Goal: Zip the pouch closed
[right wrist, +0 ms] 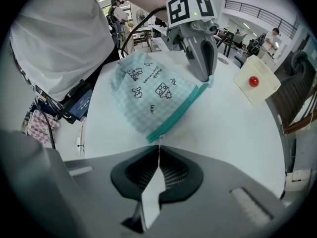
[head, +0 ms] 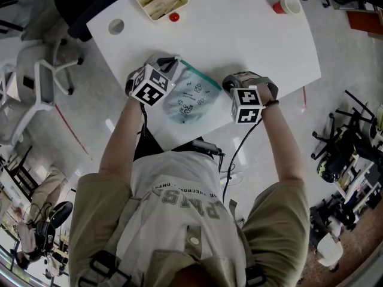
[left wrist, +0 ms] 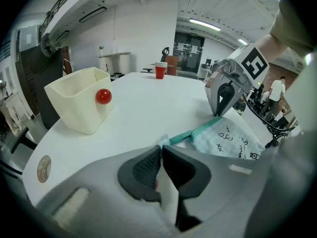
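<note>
Right gripper view: right hand-held gripper (right wrist: 158, 158) clamped on the zip pull (right wrist: 159, 144) at the near end of the pouch (right wrist: 148, 90) lying on the table (right wrist: 237, 133), its teal zip (right wrist: 181, 110) apparently shut full length, left hand-held gripper (right wrist: 203, 77) pinching the pouch's far corner; seemingly only release remains.

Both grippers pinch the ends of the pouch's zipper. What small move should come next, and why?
Probably open the right gripper and let go of the zipper pull. The pull sits at the end farthest from the left gripper, and the teal zipper of the pouch looks closed along its length.
</note>
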Available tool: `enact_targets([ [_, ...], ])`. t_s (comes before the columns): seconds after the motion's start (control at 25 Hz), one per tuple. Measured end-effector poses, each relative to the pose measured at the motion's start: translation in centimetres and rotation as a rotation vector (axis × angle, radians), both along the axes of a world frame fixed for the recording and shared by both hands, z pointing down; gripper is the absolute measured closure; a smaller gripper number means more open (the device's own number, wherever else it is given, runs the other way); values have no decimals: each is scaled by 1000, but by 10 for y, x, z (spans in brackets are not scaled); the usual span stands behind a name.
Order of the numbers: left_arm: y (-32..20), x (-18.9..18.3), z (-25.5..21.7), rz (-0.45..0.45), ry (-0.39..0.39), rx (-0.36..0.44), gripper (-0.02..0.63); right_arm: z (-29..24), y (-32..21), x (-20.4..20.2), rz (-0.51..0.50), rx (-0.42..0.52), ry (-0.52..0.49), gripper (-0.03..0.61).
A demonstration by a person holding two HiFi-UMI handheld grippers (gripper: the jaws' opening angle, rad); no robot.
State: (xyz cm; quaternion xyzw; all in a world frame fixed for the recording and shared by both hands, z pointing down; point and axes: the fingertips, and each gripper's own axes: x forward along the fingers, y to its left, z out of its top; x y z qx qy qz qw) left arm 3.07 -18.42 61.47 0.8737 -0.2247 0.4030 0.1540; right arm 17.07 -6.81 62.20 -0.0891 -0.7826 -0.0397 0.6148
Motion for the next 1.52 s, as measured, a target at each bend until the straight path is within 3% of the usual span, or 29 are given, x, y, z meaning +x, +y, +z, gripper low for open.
enact_targets([
  [0.12,0,0,0,-1,-4,-1,580,1,1,2,-4,7,2,572],
  [0.32,-3,-4,2,-18,11,-28,495,2,-2,0,-3,26,-4,571],
  [0.6,1,-2,1,-11,14,-24,474,-1,-2,0,28,19,-11,528],
  [0.92,1,-1,1,10,16,-28,460,0,-9,0,55,39,-31,525],
  [1.24,6,0,1,28,22,-32,449,4,-9,9,243,39,-99,502],
  [1.52,-2,-7,-9,24,17,0,439,-18,-21,4,436,140,-213,499],
])
